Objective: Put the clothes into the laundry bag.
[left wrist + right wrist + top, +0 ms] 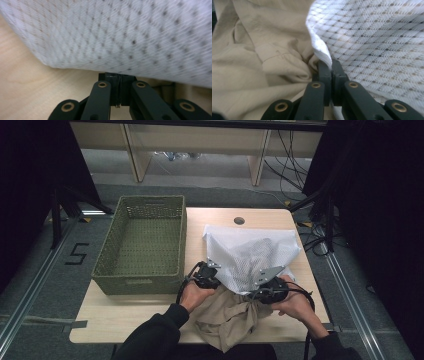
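Clamping the white mesh bag [248, 256], right gripper [270, 289] and seemingly left gripper [205, 276] lift it above beige cloth [227, 316].

Light wooden table [125, 315] with green basket [142, 247], mesh bag [250, 252], beige cloth [225, 317]

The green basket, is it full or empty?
Empty. The high view looks straight into the green woven basket and shows only its bare woven bottom; the white mesh bag and beige garment lie beside it.
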The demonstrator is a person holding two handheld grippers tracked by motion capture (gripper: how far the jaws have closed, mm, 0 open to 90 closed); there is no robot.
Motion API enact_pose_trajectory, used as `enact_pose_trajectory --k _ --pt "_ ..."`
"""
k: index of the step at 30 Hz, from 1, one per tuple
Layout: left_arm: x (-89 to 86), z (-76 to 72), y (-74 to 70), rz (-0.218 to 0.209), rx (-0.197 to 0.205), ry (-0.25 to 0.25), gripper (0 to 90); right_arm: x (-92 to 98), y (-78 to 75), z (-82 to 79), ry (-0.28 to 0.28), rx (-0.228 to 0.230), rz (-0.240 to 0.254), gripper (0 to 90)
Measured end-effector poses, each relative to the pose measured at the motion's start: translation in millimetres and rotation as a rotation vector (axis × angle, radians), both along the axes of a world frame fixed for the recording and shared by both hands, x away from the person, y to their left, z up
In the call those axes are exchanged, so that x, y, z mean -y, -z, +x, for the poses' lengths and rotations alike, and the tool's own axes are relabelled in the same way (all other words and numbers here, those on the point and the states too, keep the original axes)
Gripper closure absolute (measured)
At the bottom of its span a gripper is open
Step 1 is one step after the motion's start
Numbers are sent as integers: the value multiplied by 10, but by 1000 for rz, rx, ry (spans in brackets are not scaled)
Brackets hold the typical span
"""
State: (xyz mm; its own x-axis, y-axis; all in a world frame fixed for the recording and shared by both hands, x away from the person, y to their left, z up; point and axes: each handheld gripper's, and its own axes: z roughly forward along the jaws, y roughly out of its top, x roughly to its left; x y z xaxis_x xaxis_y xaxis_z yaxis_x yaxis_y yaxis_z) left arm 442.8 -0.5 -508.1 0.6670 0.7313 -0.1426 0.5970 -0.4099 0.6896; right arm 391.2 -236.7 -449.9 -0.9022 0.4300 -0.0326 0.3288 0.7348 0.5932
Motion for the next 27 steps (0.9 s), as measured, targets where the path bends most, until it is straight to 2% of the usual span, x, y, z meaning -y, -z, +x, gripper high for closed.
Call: enact_pose_trajectory --k 1,4,6,7,9,10,11,12,13,14,16,17,18,19,20,21,24,27 --pt "-4 -23 -9 9 2 11 884 -29 40 14 3 -12 -2 900" --pt "-15 -93 -30 2 6 38 886 -152 147 74 10 -8 -32 900" --pt "-21 -139 -39 18 18 49 887 -234 189 122 33 8 -54 900" --pt "-32 -157 -50 15 5 65 888 -269 201 147 50 22 -63 900" --pt "-43 -195 -74 21 -1 84 889 -326 204 207 61 57 -69 900" --pt "-48 -216 -77 21 0 94 889 -353 199 237 73 65 -71 900" --pt "-48 -258 -63 22 21 78 889 -376 200 277 76 67 -74 900" --pt "-53 -279 -59 11 12 99 890 -402 199 334 95 74 -60 900" --pt "-62 -300 -59 8 12 100 890 -414 199 365 95 81 -60 900" --pt "-88 -320 -69 26 17 105 890 -425 197 388 113 79 -58 900" --pt "-118 -374 -77 35 23 115 891 -454 189 477 128 95 -55 900" --pt "-132 -401 -81 26 28 125 891 -463 185 507 133 105 -58 900" --pt "-158 -425 -90 45 31 130 891 -476 180 549 140 118 -63 900" --pt "-179 -454 -100 46 32 140 891 -495 176 584 148 115 -62 900" --pt "-206 -475 -109 55 48 145 891 -506 176 630 155 130 -61 900" --pt "-228 -503 -112 57 52 129 892 -510 168 678 157 132 -71 900" --pt "-291 -594 -133 44 36 144 892 -504 184 848 181 156 -86 900" --pt "-360 -659 -156 22 33 145 892 -476 185 1002 223 144 -71 900"
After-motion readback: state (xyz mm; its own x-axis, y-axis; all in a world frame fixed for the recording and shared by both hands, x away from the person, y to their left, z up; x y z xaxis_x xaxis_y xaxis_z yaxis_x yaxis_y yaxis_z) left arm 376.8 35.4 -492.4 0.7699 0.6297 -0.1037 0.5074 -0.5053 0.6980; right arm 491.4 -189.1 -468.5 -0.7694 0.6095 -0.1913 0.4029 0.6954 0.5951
